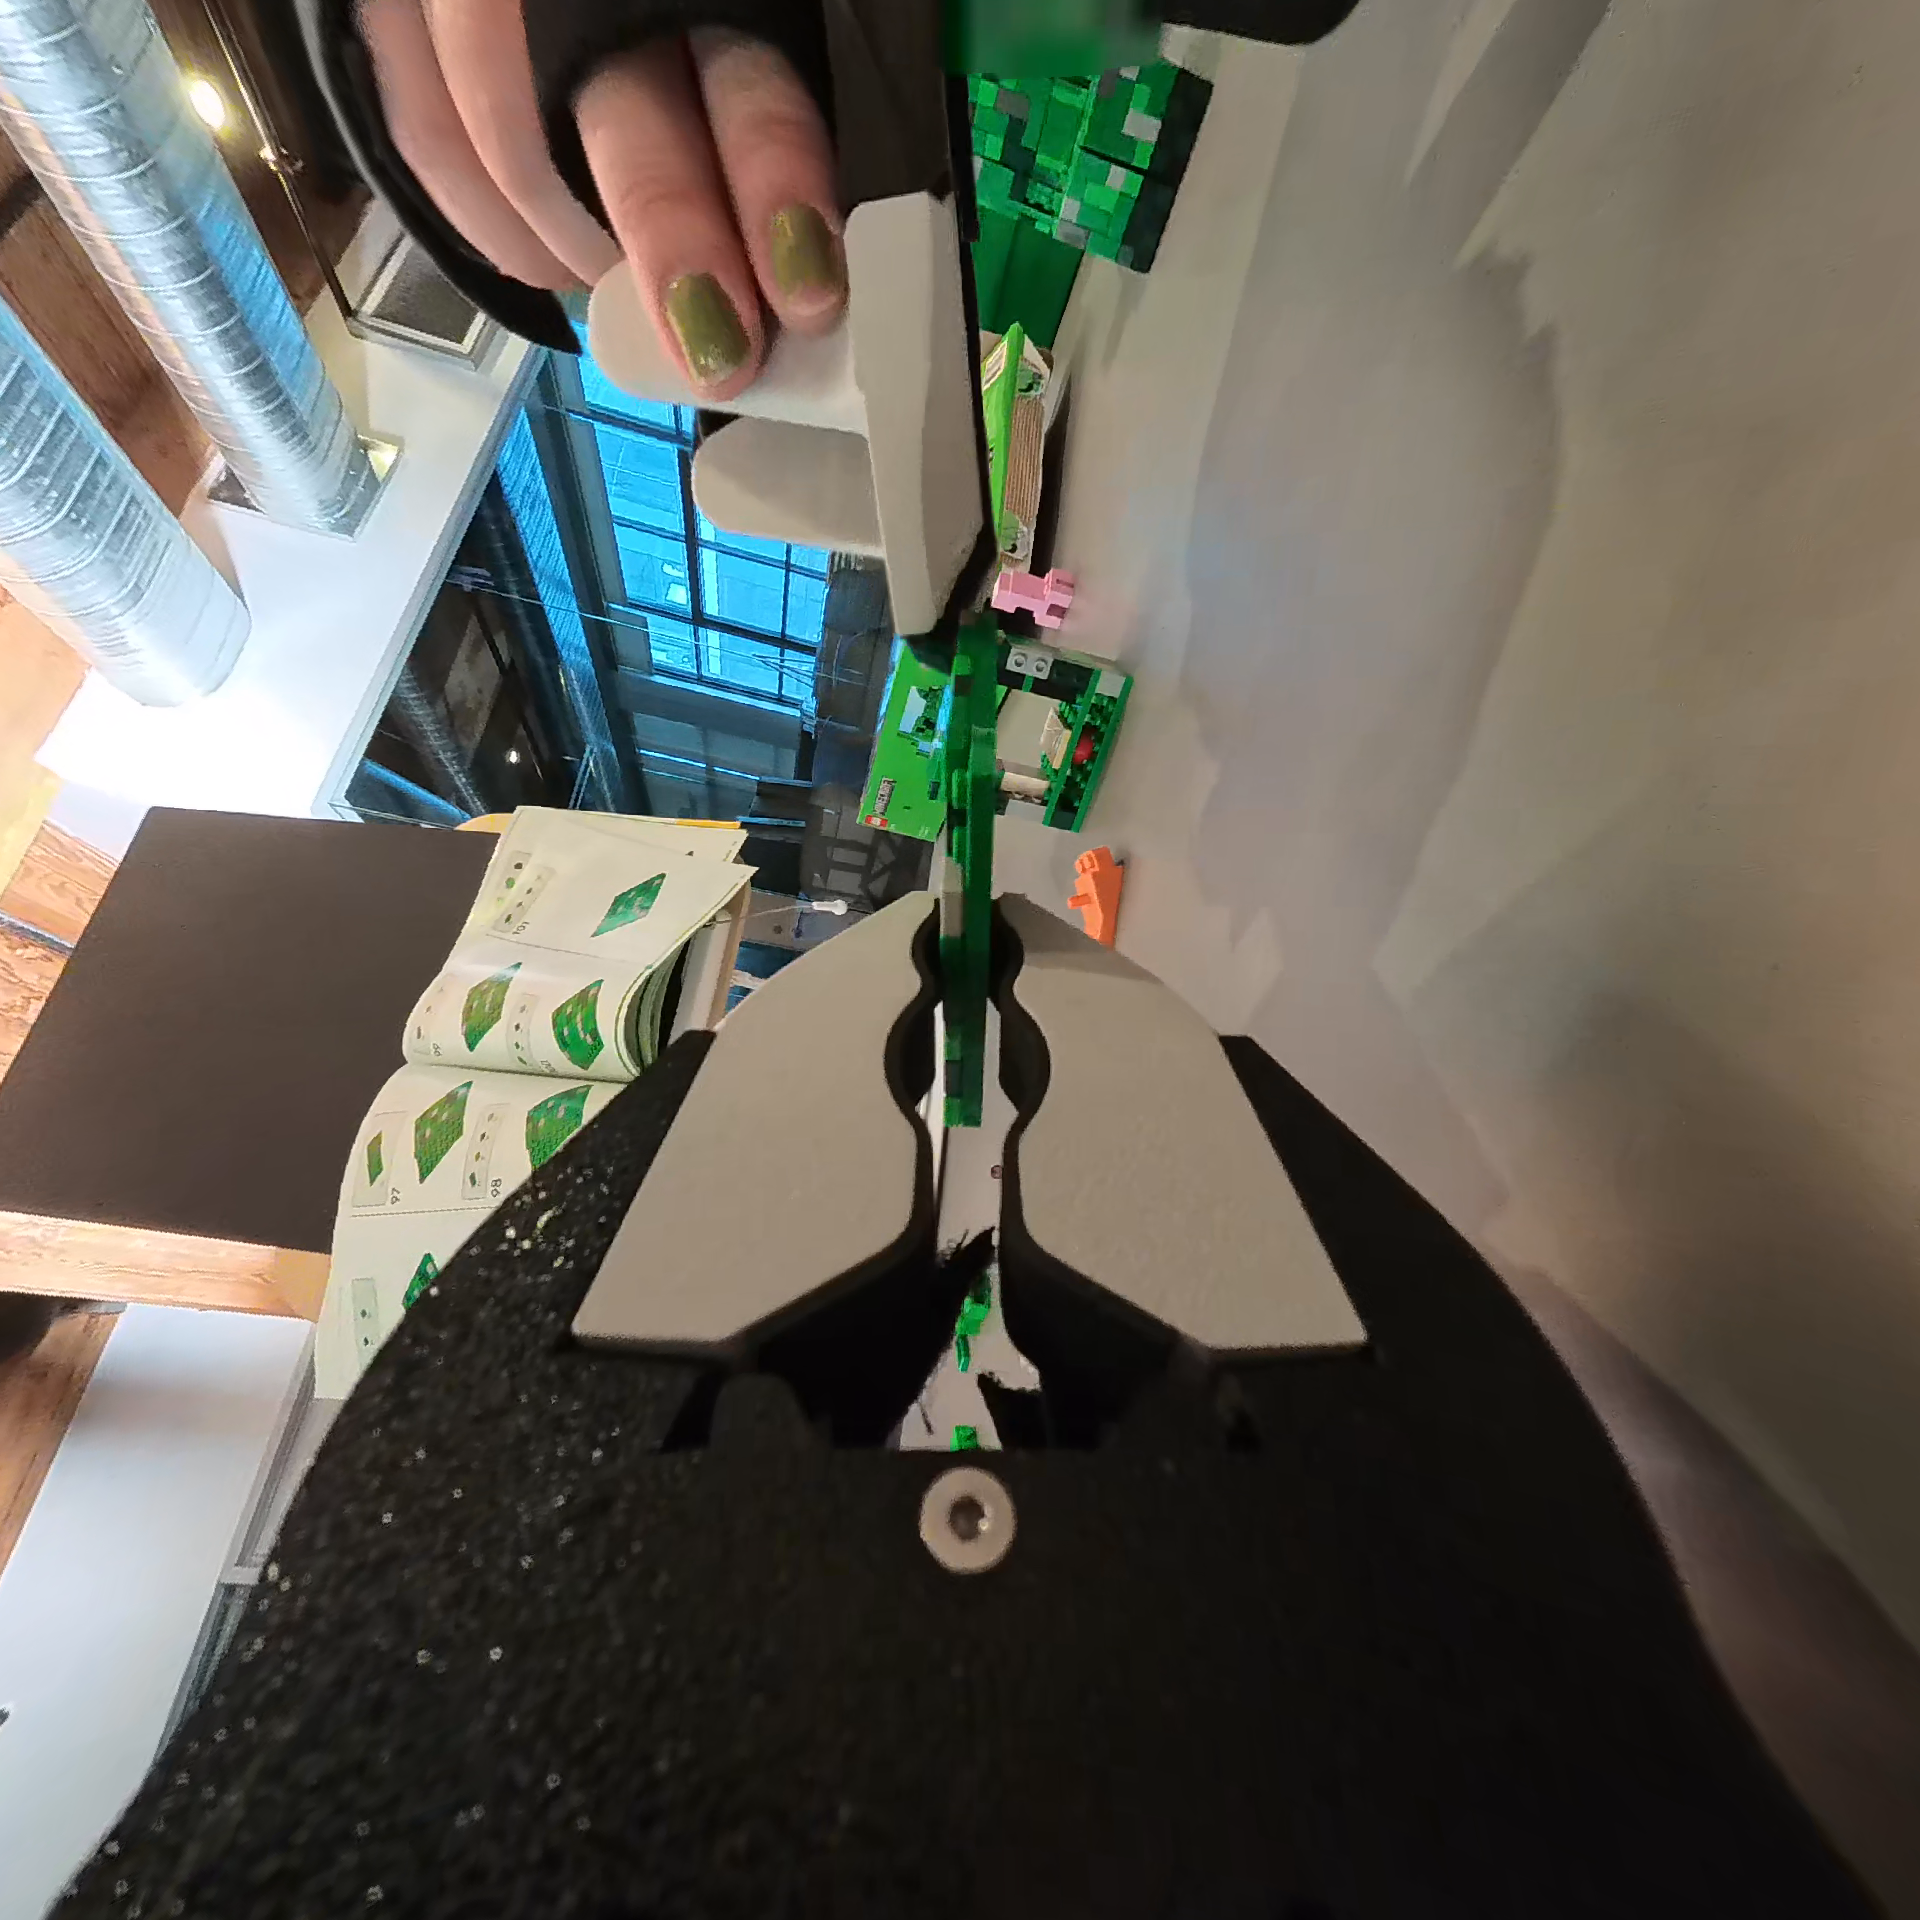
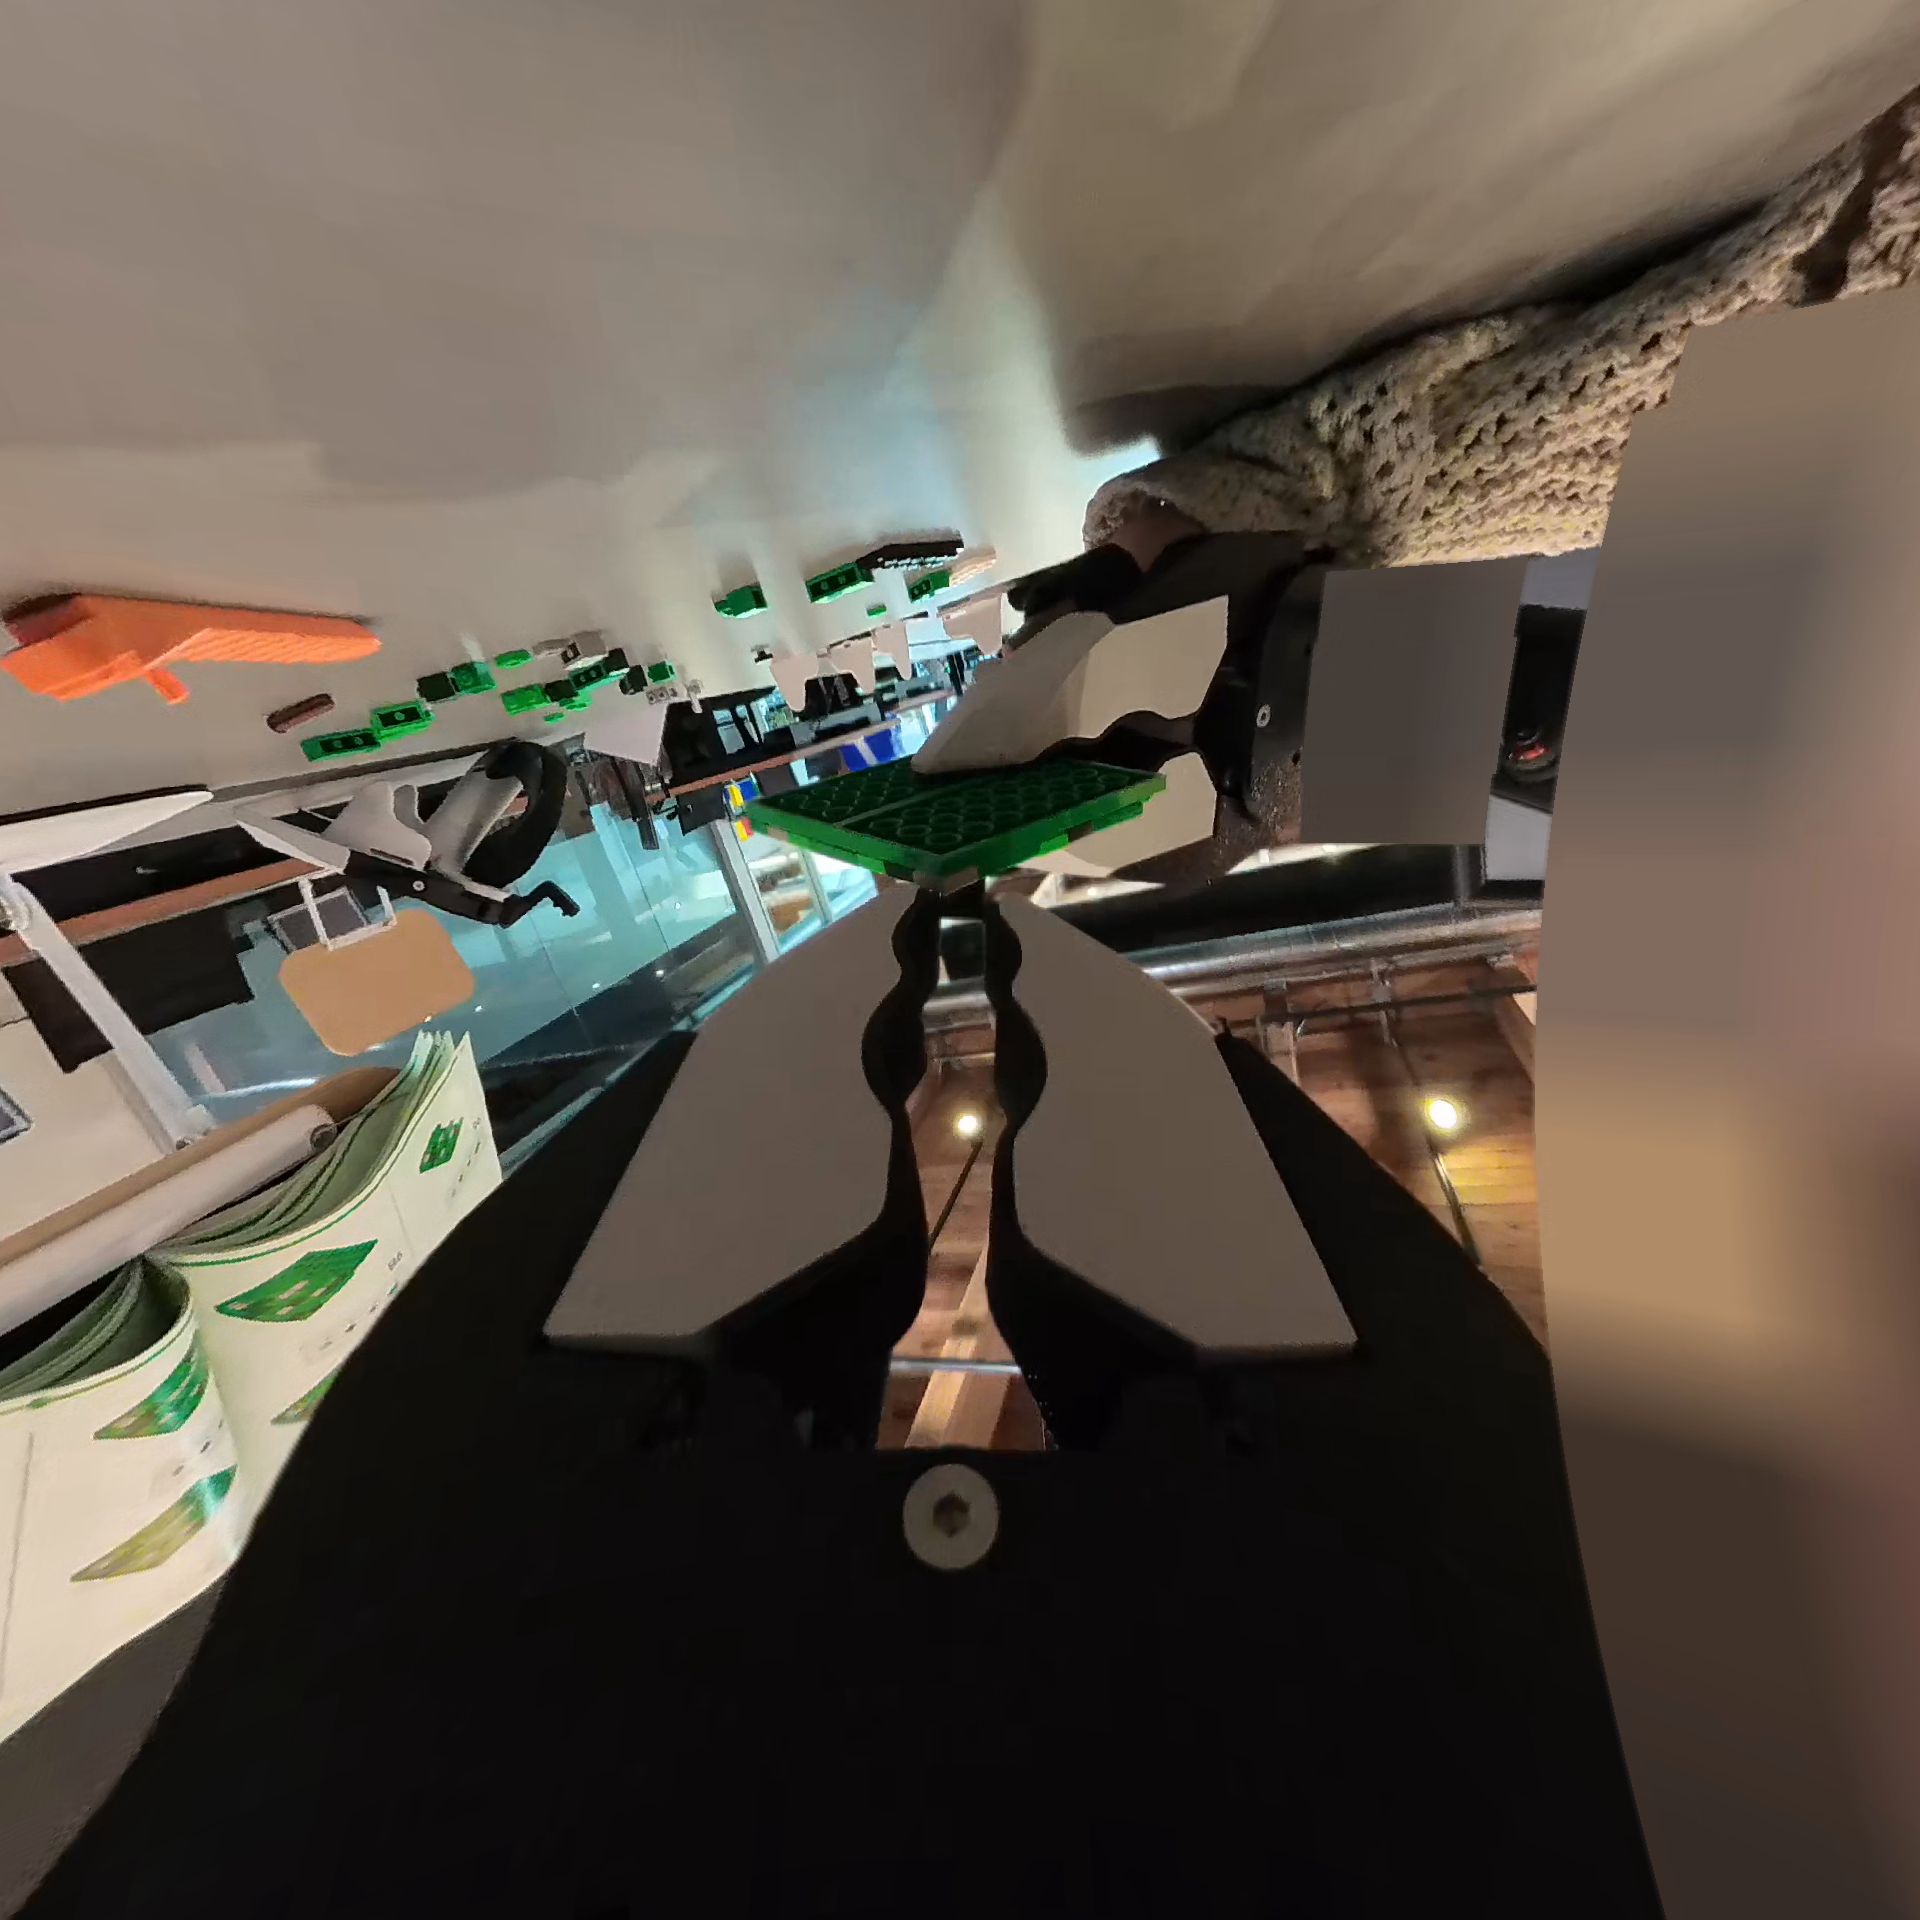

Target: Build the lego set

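The left gripper (image 1: 966,914) is clenched on a green plate (image 1: 966,831), which stands edge-on between its grey fingers (image 1: 790,1122), the jaws nearly together with only the plate's thickness between them. The plate is lifted off the white tabletop (image 1: 1455,727). From the far end the right gripper (image 1: 961,613) meets the same plate: its grey tip sits against the plate's upper edge, with a hand (image 1: 665,208) in a dark fingerless glove wrapped round its handle.

In the right wrist view the right gripper (image 2: 956,899) has its jaws narrowed to a thin gap, the tips pinching the near corner of the green plate (image 2: 956,821), whose hollow underside shows. The left gripper (image 2: 1023,753) holds the plate's far side, one grey finger lying flat on it, below a knitted sleeve (image 2: 1455,457).

On the tabletop (image 2: 520,260) lie an orange brick separator (image 2: 187,644) and a scatter of small green bricks (image 2: 468,696). In the left wrist view a partly built green model (image 1: 1049,748), a pink figure (image 1: 1034,597), the orange brick separator (image 1: 1096,899) and a large green blocky build (image 1: 1091,156) stand on the tabletop beyond the plate. An open instruction booklet (image 1: 520,1039) lies to one side, its pages curling.
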